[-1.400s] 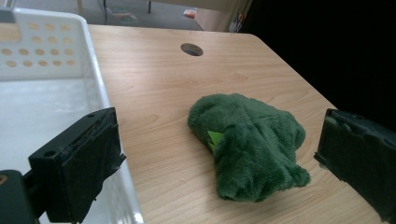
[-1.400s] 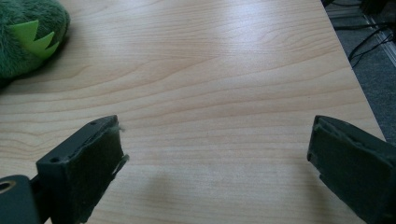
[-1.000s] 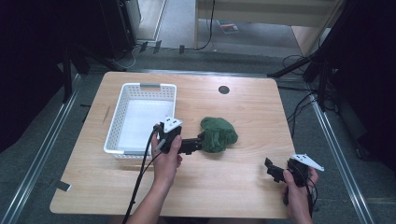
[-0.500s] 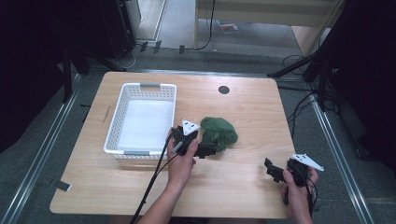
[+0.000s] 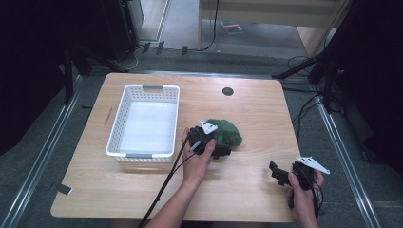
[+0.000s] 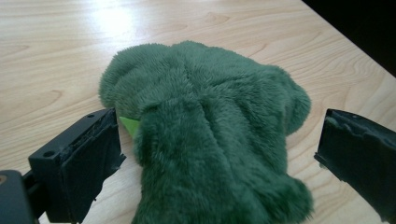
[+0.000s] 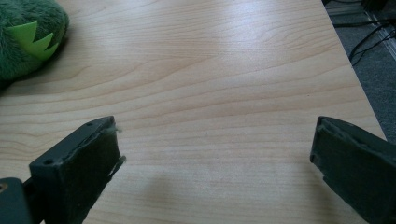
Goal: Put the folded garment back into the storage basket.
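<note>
A dark green plush toy [image 5: 227,132] lies on the wooden table [image 5: 252,109] right of the basket. My left gripper [image 5: 222,151] is open at the toy's near side. In the left gripper view the plush toy [image 6: 210,135] sits between the two wide-apart jaws, with a light green felt spike showing by the left one. My right gripper [image 5: 279,174] is open near the table's front right, well apart from the toy. The right gripper view has bare wood between the jaws and the plush toy [image 7: 28,39] with light green spikes at the upper left.
A white plastic basket [image 5: 145,123] stands empty on the table's left half. A small dark round hole [image 5: 227,91] lies near the far edge. Cables trail from both grippers over the front edge. Dark stands and cables surround the table on the floor.
My left gripper has moved right and forward from beside the basket until its jaws straddle the plush toy. The right gripper has stayed put.
</note>
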`<state>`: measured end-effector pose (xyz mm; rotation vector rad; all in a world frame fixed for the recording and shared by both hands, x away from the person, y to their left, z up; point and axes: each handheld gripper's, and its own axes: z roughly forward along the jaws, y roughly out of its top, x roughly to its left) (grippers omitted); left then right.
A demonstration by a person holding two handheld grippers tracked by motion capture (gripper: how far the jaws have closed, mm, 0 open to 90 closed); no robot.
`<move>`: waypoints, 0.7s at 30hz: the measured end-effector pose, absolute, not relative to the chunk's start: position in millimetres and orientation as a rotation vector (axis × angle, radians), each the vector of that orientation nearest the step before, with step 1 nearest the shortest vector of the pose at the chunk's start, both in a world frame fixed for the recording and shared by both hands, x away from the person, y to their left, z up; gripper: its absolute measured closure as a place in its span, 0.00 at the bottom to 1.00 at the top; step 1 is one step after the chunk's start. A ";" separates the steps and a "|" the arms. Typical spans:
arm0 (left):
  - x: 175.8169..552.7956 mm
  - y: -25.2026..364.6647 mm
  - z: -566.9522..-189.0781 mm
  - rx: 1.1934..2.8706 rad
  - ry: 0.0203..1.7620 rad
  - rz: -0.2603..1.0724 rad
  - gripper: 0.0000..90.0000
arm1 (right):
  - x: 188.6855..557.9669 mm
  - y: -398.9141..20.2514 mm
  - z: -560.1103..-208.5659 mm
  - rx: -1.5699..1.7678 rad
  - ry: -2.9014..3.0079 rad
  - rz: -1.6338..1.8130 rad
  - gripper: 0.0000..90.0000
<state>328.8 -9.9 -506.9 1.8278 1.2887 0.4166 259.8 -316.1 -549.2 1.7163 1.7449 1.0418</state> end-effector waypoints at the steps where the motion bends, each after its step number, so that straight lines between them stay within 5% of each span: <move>1: 332.4 -13.3 -508.4 1.836 1.293 0.414 0.00 | 259.8 -316.2 -549.2 1.716 1.746 1.042 0.01; 21: 350.4 -25.3 -538.3 1.921 1.391 0.365 0.00 | 260.7 -316.4 -549.4 1.720 1.744 1.044 0.01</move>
